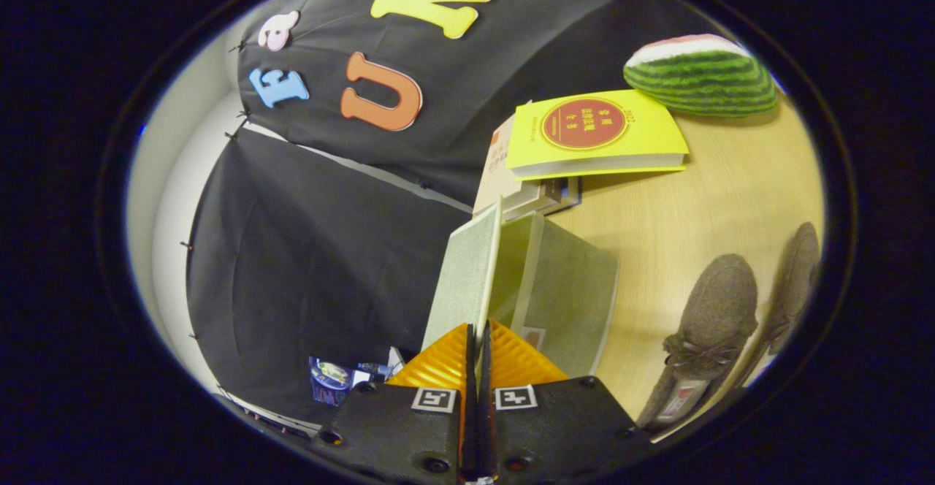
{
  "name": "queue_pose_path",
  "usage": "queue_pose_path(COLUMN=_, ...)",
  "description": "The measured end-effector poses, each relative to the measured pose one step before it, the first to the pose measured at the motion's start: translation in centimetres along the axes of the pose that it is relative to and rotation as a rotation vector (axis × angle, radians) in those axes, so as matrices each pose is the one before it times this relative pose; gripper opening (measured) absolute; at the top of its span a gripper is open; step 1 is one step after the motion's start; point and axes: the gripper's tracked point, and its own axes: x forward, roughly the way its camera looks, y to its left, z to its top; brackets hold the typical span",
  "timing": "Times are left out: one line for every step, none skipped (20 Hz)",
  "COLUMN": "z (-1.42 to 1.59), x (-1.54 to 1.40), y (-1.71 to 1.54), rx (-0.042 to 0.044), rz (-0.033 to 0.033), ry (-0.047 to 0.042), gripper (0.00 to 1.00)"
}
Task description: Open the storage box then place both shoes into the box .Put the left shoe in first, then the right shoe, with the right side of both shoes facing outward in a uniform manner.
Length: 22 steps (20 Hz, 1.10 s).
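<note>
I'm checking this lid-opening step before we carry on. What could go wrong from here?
1. The gripper is pinched on only the thin edge of the lid; it may slip and fall back onto the storage box.
2. Pulling the lid could tip or drag the box toward the stacked books.
3. Both shoes lie close beside the box and may be bumped.

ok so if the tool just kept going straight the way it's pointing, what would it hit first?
The box lid. The tool looks closed on the lid's edge, with the lid standing up right ahead of the fingers. Past it, probably the open storage box, then the books, though depth is hard to judge.
</note>
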Motion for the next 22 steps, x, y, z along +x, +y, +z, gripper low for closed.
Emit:
queue_pose_path(z=0.081, x=-0.055, y=0.970, rx=-0.00459, rz=0.00233, ry=-0.00132, gripper=0.06)
queue_pose_path(z=0.190, x=-0.041, y=1.037, rx=-0.00457, rz=0.00375, ry=-0.00190, gripper=0.06)
queue_pose_path(z=0.116, x=-0.170, y=1.008, rx=0.00198, rz=-0.00255, ry=-0.00018, gripper=0.06)
queue_pose_path(z=0.232, x=-0.003, y=0.839, rx=0.00641, rz=-0.01000, ry=-0.00021, gripper=0.06)
queue_pose_path(z=0.160, x=-0.011, y=0.981, rx=0.00170, rz=-0.00784, ry=0.00003, gripper=0.06)
queue_pose_path(z=0.160, x=0.113, y=0.851, rx=-0.00327, rz=-0.01447, ry=0.00720, gripper=0.06)
queue_pose_path(z=0.278, x=-0.069, y=0.865, rx=-0.01028, rz=-0.01179, ry=-0.00090, gripper=0.06)
queue_pose_path(z=0.161, x=0.150, y=0.960, rx=-0.01322, rz=-0.00985, ry=-0.00110, gripper=0.06)
queue_pose_path(z=0.100, x=0.156, y=1.209, rx=-0.01377, rz=-0.00118, ry=-0.00079, gripper=0.06)
queue_pose_path(z=-0.125, x=0.310, y=0.987, rx=-0.00915, rz=-0.00511, ry=0.01048, gripper=0.06)
queue_pose_path(z=-0.094, x=0.343, y=0.696, rx=-0.00451, rz=-0.01305, ry=0.00491, gripper=0.06)
queue_pose_path(z=0.149, x=0.413, y=0.718, rx=-0.00105, rz=-0.01473, ry=-0.00147, gripper=0.06)
queue_pose_path(z=-0.118, x=0.393, y=1.029, rx=-0.00645, rz=-0.00907, ry=0.00065, gripper=0.06)
queue_pose_path(z=-0.084, x=0.393, y=0.850, rx=0.00145, rz=-0.01697, ry=0.00030, gripper=0.06)
queue_pose_path(z=-0.142, x=0.418, y=0.913, rx=0.00438, rz=-0.01758, ry=-0.00194, gripper=0.06)
queue_pose_path(z=-0.087, x=0.428, y=1.156, rx=0.00241, rz=-0.01074, ry=-0.00286, gripper=0.06)
queue_pose_path(z=-0.234, x=0.495, y=1.173, rx=-0.00169, rz=-0.01367, ry=0.00156, gripper=0.06)
queue_pose_path(z=-0.260, x=0.609, y=1.112, rx=-0.00497, rz=-0.01466, ry=-0.00169, gripper=0.06)
queue_pose_path(z=-0.377, x=0.670, y=1.112, rx=-0.01040, rz=-0.01512, ry=0.00369, gripper=0.06)
queue_pose_path(z=-0.322, x=0.900, y=0.878, rx=-0.00451, rz=-0.01927, ry=0.00271, gripper=0.06)
queue_pose_path(z=-0.427, x=0.875, y=0.994, rx=-0.00359, rz=-0.01133, ry=0.00104, gripper=0.06)
queue_pose_path(z=-0.346, x=0.862, y=0.871, rx=-0.01397, rz=-0.00940, ry=0.00790, gripper=0.06)
